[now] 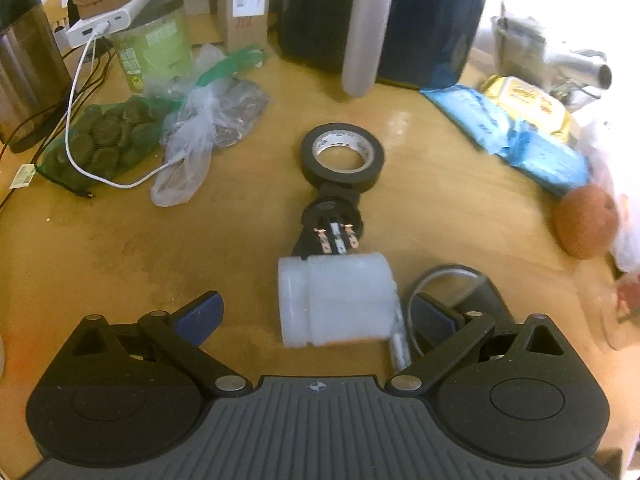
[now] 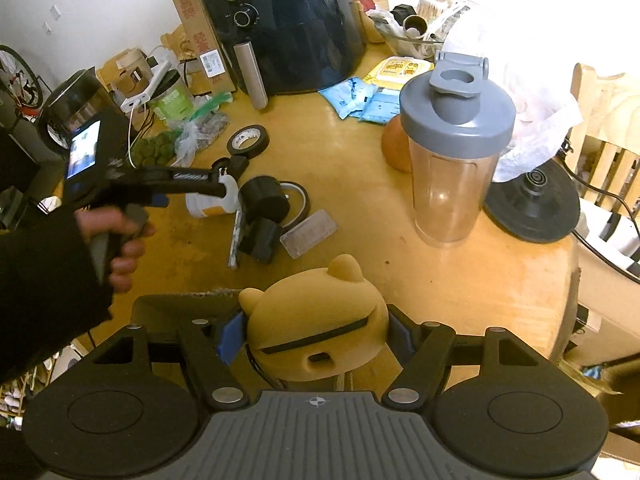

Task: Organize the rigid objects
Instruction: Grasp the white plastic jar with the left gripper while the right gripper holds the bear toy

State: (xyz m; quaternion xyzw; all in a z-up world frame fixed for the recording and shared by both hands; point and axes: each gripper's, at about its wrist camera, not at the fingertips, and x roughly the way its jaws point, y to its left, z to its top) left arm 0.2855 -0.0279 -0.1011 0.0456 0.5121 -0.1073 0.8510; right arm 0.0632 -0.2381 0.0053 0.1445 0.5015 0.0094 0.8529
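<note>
Left wrist view showed the left gripper with jaws spread wide around a white plastic jar lying on the counter, probably not yet pressed. The right gripper clenched a yellow bear-shaped toy. Closing squarely across the jar's body would stop it rolling.

Setting: lived-in home, kitchen or dining corner. Round wooden table, crowded. Black air fryer at 12 o'clock; steel electric kettle at 10 o'clock; kettle base and shaker bottle at 2 o'clock. Snack packets, bagged food, wooden chair at 3 o'clock.
</note>
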